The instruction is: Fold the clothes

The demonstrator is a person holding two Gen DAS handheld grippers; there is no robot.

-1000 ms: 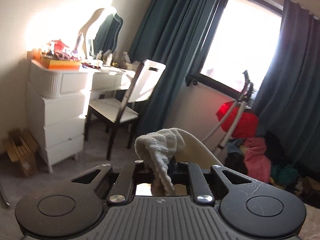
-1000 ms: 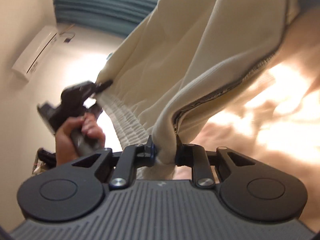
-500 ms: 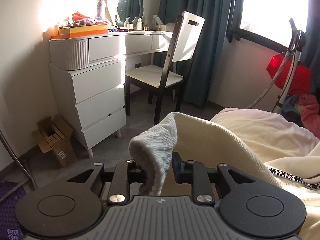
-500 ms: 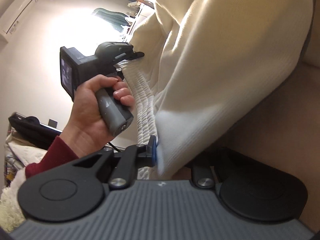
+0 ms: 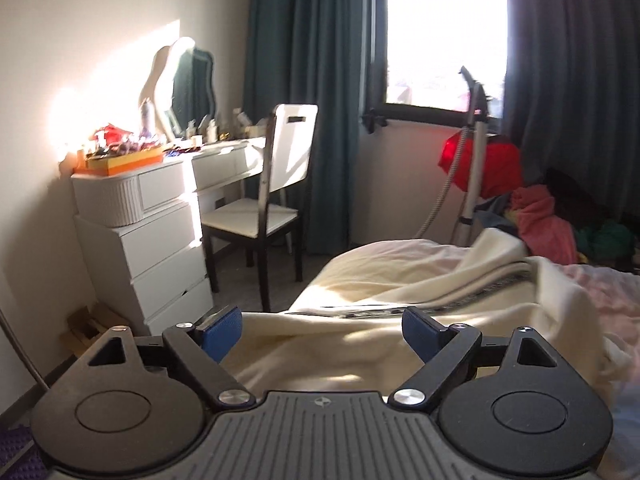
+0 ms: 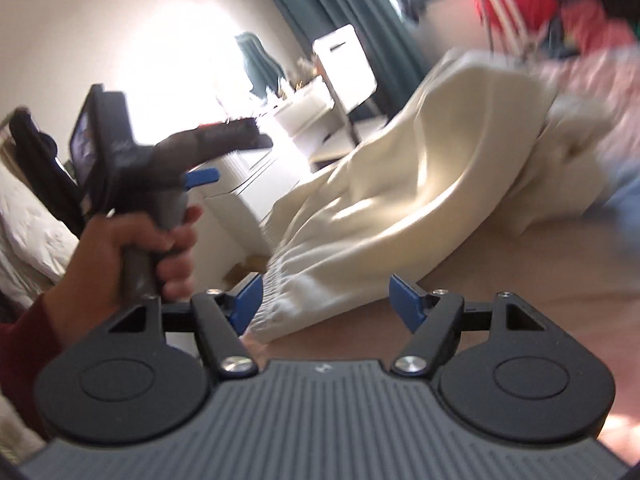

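Cream knit garment (image 5: 400, 280) is seen spread on the bed (image 5: 612, 284), its long axis running from the ribbed hem (image 6: 288, 276) at the near edge away toward the window side. In the right wrist view the ribbed hem points at the camera and lies just ahead of the right gripper (image 6: 326, 298), slightly toward its left pad; contact cannot be told. A dark lettered band is noted across the cloth in the left wrist view, too blurred to read.

Left gripper (image 5: 322, 330): jaws spread wide, nothing held, blue pads (image 5: 222, 330) apart above the cloth. Right gripper: jaws likewise wide apart and empty. In the right wrist view the person's left hand (image 6: 132, 248) is seen wrapped round the left gripper's handle, with a red sleeve (image 6: 20, 344) at the wrist.

White dresser (image 5: 152, 240) and chair (image 5: 276, 184) are recorded beyond the bed.
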